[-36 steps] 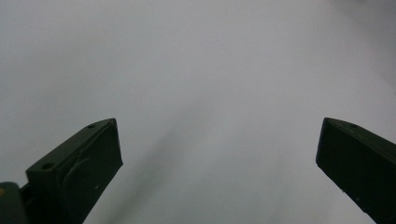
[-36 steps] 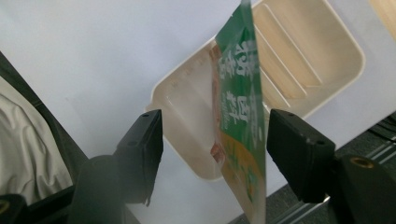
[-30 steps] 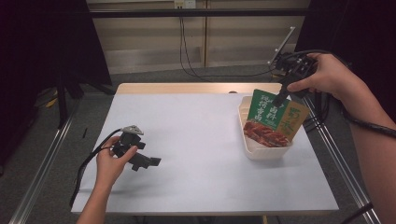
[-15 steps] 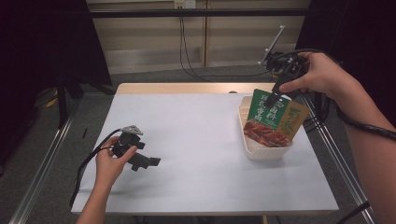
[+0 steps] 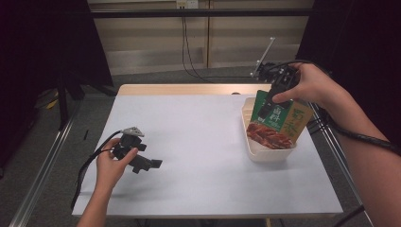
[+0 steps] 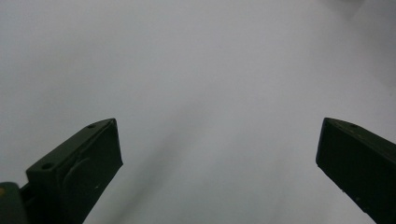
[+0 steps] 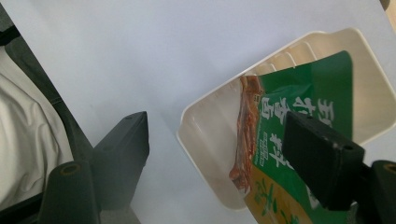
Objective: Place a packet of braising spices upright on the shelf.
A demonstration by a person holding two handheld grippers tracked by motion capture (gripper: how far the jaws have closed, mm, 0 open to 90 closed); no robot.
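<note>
1. Since the earlier frames, the right gripper point(image 5: 268, 105) has lifted away from the green food packet point(image 5: 276, 122) and drawn toward the upper right of the high view; the left gripper point(image 5: 150, 165) has stayed in place.
2. The right gripper's jaws are spread wide, grasping nothing, above the packet.
3. The packet stands tilted inside a cream tray point(image 5: 265, 153) at the right of the white desk point(image 5: 198, 142).
4. In the right gripper view, the packet point(image 7: 299, 116) lies in the tray point(image 7: 205, 135), centre right.
5. The left gripper sits low at lower left, held by a hand point(image 5: 109, 165), jaws released and empty over bare desk point(image 6: 210, 93).
</note>
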